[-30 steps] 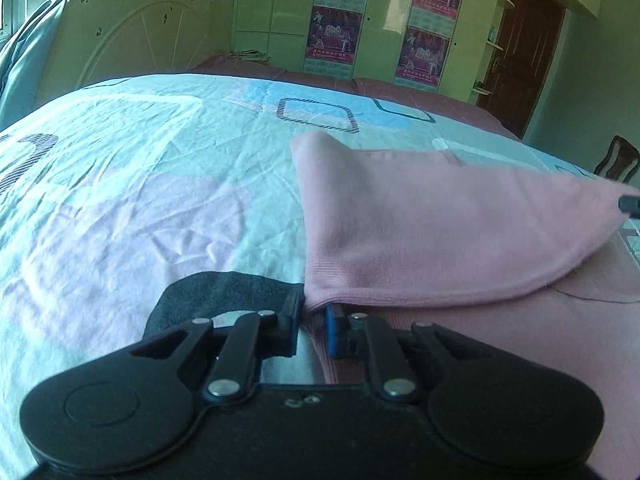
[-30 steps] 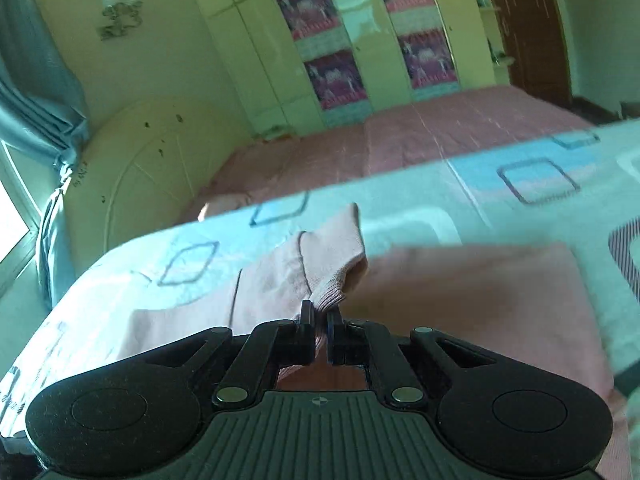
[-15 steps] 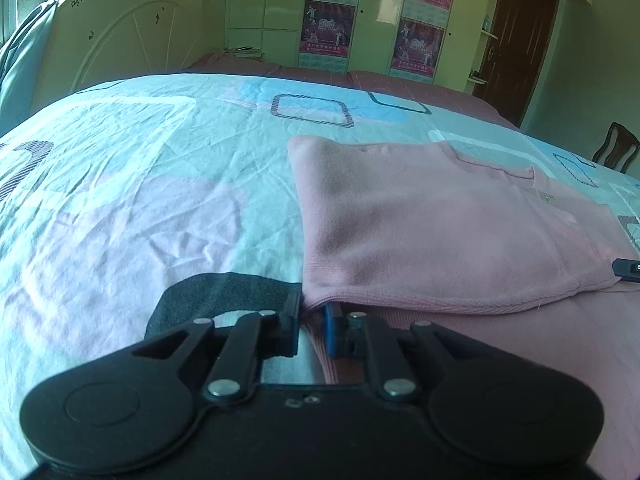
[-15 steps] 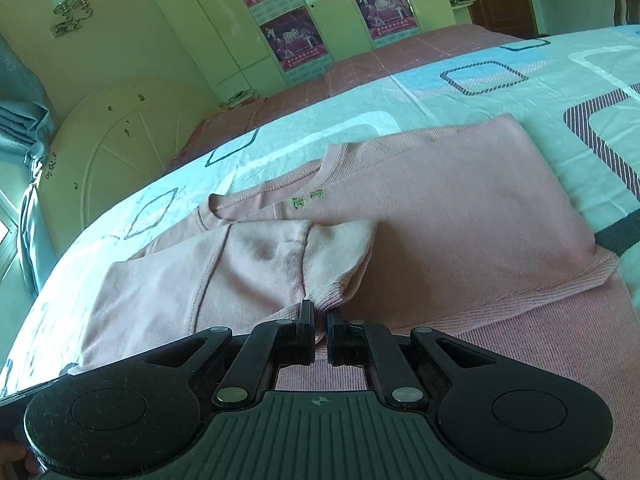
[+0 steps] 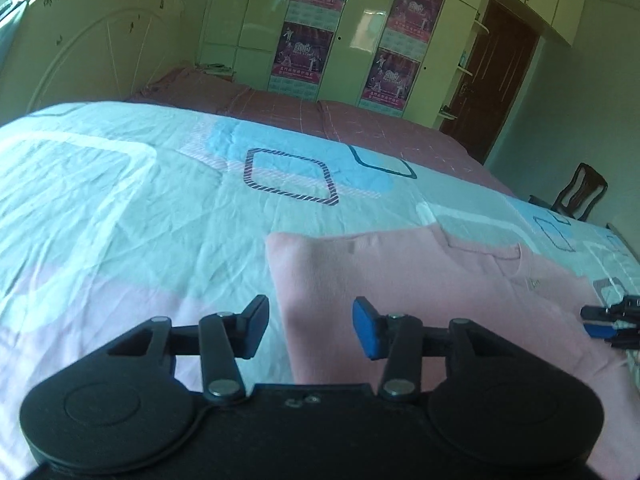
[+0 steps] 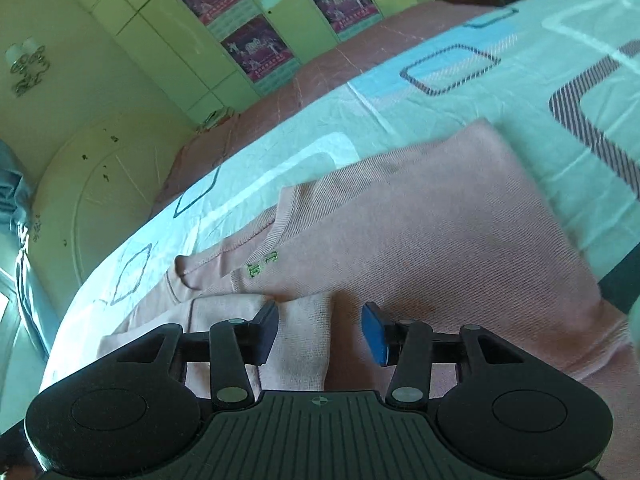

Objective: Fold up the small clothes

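A small pink knit sweater (image 5: 420, 280) lies flat on the bed, its sides folded inward. My left gripper (image 5: 310, 328) is open and empty just above the sweater's left folded edge. My right gripper (image 6: 320, 332) is open and empty above the folded sleeve cuff (image 6: 304, 340) that lies on the sweater's body (image 6: 440, 240). The neckline with a green label (image 6: 262, 266) shows ahead of it. The right gripper's fingertips (image 5: 608, 322) show at the right edge of the left wrist view.
The bed has a pale blue and pink patterned sheet (image 5: 120, 208) with a pink cover (image 5: 320, 116) further back. A white headboard (image 5: 92, 52), wardrobe doors with posters (image 5: 304, 48), a brown door (image 5: 500, 76) and a chair (image 5: 580, 192) stand around the bed.
Both grippers have opened and let go of the sweater. The folded side and the sleeve now lie flat on the sweater's body, and both grippers have lifted a little.
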### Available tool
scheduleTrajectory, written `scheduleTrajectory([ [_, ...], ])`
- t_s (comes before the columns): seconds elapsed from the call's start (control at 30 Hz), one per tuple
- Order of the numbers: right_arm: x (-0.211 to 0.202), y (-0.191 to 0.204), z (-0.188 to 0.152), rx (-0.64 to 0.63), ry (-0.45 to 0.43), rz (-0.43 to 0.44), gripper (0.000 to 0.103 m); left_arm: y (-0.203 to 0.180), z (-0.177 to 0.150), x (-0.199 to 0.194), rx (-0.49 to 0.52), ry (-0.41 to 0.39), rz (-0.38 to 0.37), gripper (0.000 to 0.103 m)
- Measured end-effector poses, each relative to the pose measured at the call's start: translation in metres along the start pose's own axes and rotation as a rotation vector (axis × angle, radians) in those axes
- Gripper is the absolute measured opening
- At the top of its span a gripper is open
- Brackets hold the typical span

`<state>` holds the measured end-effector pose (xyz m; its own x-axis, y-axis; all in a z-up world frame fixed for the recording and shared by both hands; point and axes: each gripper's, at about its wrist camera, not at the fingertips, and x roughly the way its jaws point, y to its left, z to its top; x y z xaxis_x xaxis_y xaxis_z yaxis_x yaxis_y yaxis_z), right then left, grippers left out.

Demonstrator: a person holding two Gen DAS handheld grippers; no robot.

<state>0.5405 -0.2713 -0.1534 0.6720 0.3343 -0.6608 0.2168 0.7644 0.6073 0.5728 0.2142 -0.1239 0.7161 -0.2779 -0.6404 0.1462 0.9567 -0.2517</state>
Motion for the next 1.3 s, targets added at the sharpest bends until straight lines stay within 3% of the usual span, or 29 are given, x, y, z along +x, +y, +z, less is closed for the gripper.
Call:
scheduleTrajectory([
  [0.03,0.005,0.000,0.001,-0.002,0.011,0.007,0.039,0.004,0.005,0.014,-0.023,0.018,-0.011,0.043],
  [0.07,0.008,0.002,0.002,-0.015,0.025,0.003,0.024,0.009,0.010,0.027,-0.042,0.036,-0.016,0.041],
  [0.2,0.014,0.013,-0.004,-0.110,0.050,-0.011,0.007,0.029,0.019,0.057,-0.137,0.068,-0.066,0.037],
  [0.23,0.013,0.015,-0.007,-0.145,0.042,-0.017,0.005,0.033,0.020,0.059,-0.162,0.065,-0.085,0.011],
  [0.33,-0.004,0.025,-0.016,-0.250,-0.047,-0.052,0.004,0.033,0.021,0.049,-0.120,-0.011,-0.073,0.009],
  [0.4,-0.009,0.028,-0.021,-0.286,-0.082,-0.099,0.004,0.025,0.019,0.054,-0.038,0.013,0.026,0.009],
  [0.5,0.007,0.029,-0.032,-0.337,-0.029,-0.163,0.004,0.037,0.016,0.060,-0.073,0.027,0.002,0.016],
  [0.57,0.004,0.032,-0.030,-0.316,-0.064,-0.192,0.006,0.039,0.021,0.048,-0.065,0.007,0.036,0.028],
  [0.63,-0.010,0.042,-0.032,-0.338,-0.147,-0.230,0.017,0.026,0.024,0.027,0.030,-0.067,0.066,0.031],
  [0.67,-0.013,0.047,-0.032,-0.357,-0.167,-0.209,0.017,0.017,0.025,0.020,0.081,-0.078,0.042,0.039],
  [0.73,-0.005,0.062,-0.032,-0.404,-0.136,-0.158,0.017,-0.008,0.023,0.022,0.196,-0.049,0.018,0.067],
  [0.83,0.025,0.089,-0.039,-0.500,-0.070,-0.118,0.017,-0.039,0.011,0.040,0.340,0.001,0.018,0.069],
  [0.9,0.044,0.104,-0.046,-0.573,-0.033,-0.105,0.017,-0.037,0.004,0.060,0.324,0.061,0.048,0.068],
  [0.93,0.056,0.107,-0.049,-0.599,0.005,-0.132,0.017,-0.031,0.001,0.063,0.304,0.051,0.055,0.069],
  [1.0,0.067,0.095,-0.044,-0.552,0.004,-0.187,0.016,-0.020,0.001,0.063,0.251,0.036,0.059,0.070],
  [1.07,0.061,0.084,-0.037,-0.462,-0.014,-0.193,0.016,-0.024,0.003,0.058,0.251,0.066,0.130,0.078],
  [1.1,0.055,0.086,-0.038,-0.468,-0.022,-0.194,0.017,-0.027,0.002,0.050,0.244,0.060,0.140,0.073],
  [1.17,0.042,0.094,-0.042,-0.491,-0.035,-0.167,0.018,-0.045,-0.003,0.027,0.240,0.011,0.070,0.075],
  [1.2,0.036,0.098,-0.046,-0.499,-0.025,-0.142,0.023,-0.059,-0.009,0.017,0.263,-0.011,0.048,0.077],
  [1.23,0.031,0.101,-0.052,-0.511,-0.020,-0.121,0.039,-0.073,-0.017,0.009,0.295,-0.029,0.035,0.077],
  [1.27,0.025,0.105,-0.059,-0.532,-0.019,-0.101,0.049,-0.090,-0.028,0.002,0.334,-0.039,0.016,0.077],
  [1.3,0.021,0.107,-0.068,-0.557,-0.013,-0.088,0.049,-0.103,-0.039,-0.002,0.360,-0.043,0.004,0.076],
])
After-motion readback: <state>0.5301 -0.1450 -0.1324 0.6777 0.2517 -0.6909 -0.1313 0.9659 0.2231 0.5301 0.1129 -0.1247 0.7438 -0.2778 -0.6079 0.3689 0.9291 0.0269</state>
